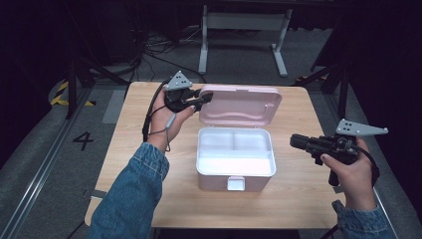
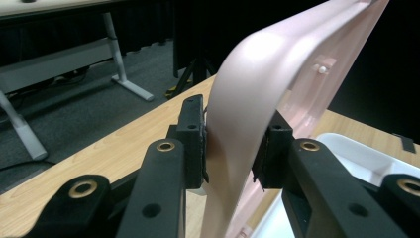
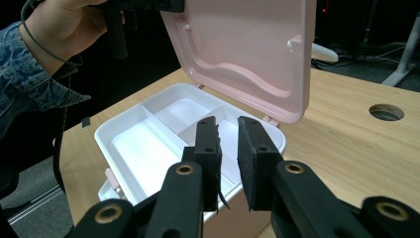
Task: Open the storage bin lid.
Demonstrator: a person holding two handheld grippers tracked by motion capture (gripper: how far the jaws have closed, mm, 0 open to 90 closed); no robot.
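Left gripper point(image 1: 208, 96) pinched corner of raised pink lid point(image 1: 241, 105). Pink box point(image 1: 236, 158) sat mid-table point(image 1: 144, 134), lid up; white divided tray point(image 1: 236, 149) inside held nothing. Right gripper point(image 1: 294, 142) hovered beside box, jaws narrowly parted, gripping nothing.

box point(image 1: 236, 172): 1 | lid point(image 1: 240, 106): 1 | tray compartments: 3 | tools: 2 | table point(image 1: 139, 144): 1

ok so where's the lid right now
In the high view the pink lid stands open behind the box at mid-table, its left corner clamped in the left gripper.
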